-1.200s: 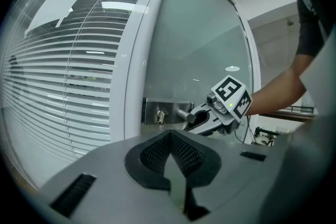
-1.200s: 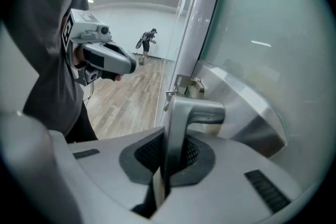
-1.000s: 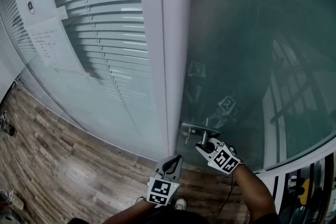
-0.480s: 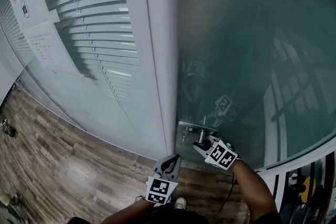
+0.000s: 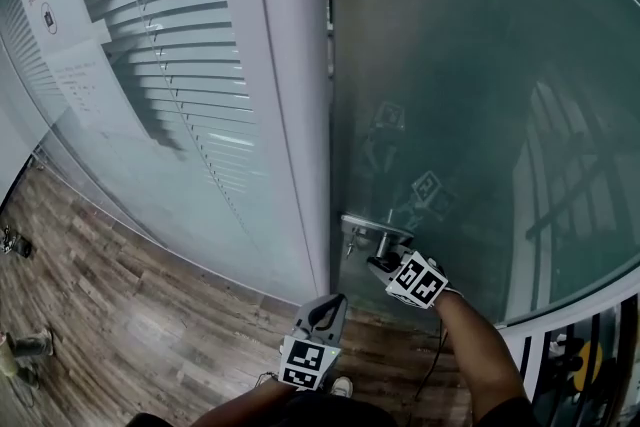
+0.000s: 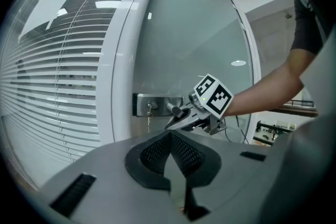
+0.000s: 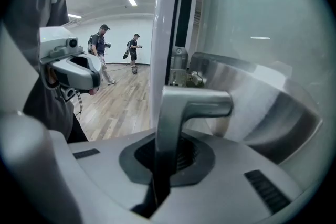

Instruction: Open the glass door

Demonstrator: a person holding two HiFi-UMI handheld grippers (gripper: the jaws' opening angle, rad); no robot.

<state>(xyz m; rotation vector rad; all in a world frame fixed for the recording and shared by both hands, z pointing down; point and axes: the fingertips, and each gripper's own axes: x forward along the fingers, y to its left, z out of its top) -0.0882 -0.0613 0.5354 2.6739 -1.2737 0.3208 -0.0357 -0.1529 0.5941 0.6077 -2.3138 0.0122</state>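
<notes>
Handle (image 7: 195, 103) end hidden inside right claw (image 7: 167, 159)

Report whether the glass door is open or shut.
Barely ajar, it seems: a thin dark gap separates the glass door from the white frame; the right gripper clamps its handle.

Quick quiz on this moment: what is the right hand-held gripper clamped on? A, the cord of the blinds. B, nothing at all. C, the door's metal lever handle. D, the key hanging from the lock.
C: in the right gripper view the jaws of the right hand-held gripper are closed on the metal lever handle of the glass door.
</notes>
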